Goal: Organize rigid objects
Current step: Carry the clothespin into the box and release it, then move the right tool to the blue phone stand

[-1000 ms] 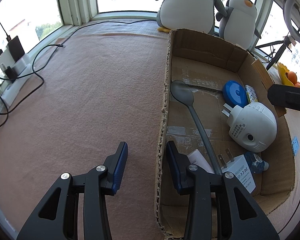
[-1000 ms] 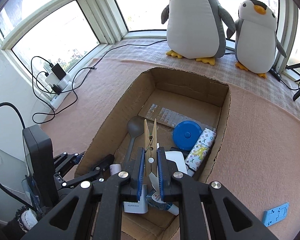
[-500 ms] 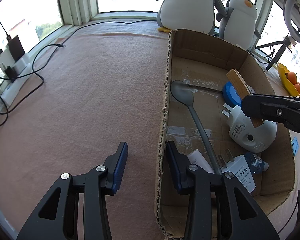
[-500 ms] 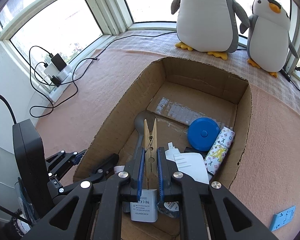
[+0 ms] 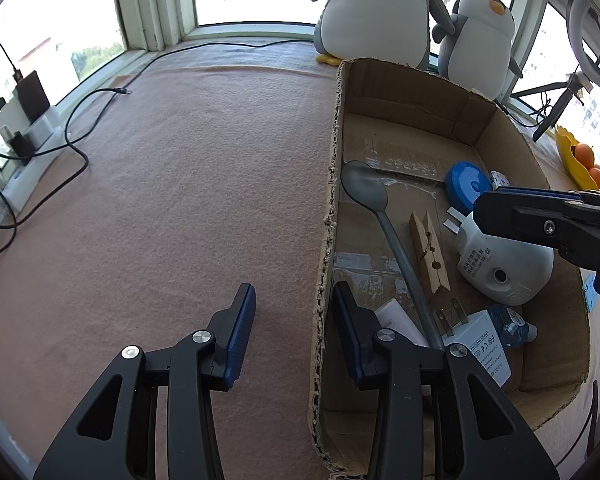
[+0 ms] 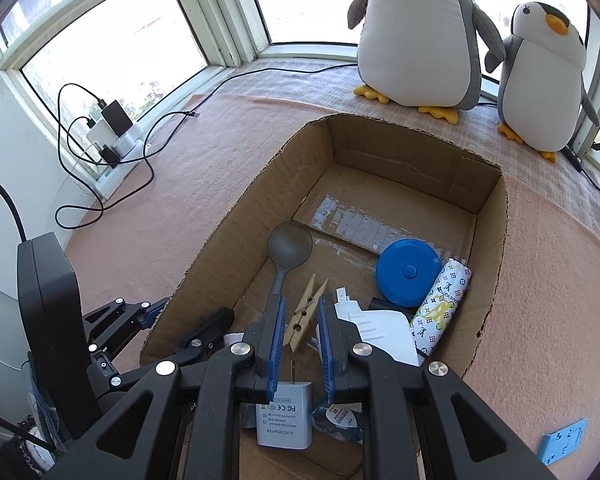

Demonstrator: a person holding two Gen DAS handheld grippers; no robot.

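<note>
A wooden clothespin (image 6: 305,315) lies on the floor of the cardboard box (image 6: 236,216), beside a grey spoon (image 6: 286,252); it also shows in the left wrist view (image 5: 428,252). My right gripper (image 6: 300,322) is open and empty just above it, over the box (image 5: 332,168). My left gripper (image 5: 294,308) is open and empty, its jaws either side of the box's left wall. The box also holds a blue round case (image 6: 408,270), a patterned roll (image 6: 444,304), a white round plug device (image 5: 500,256) and a white charger (image 6: 286,414).
Two plush penguins (image 6: 420,36) stand behind the box by the window. A power strip with chargers and cables (image 6: 112,128) lies at the left on the pink cloth. A small blue piece (image 6: 562,440) lies right of the box. Oranges in a yellow holder (image 5: 584,160) sit far right.
My right gripper moved over the box and opened, dropping the clothespin it held; the clothespin now lies on the box floor. The left gripper has not moved.
</note>
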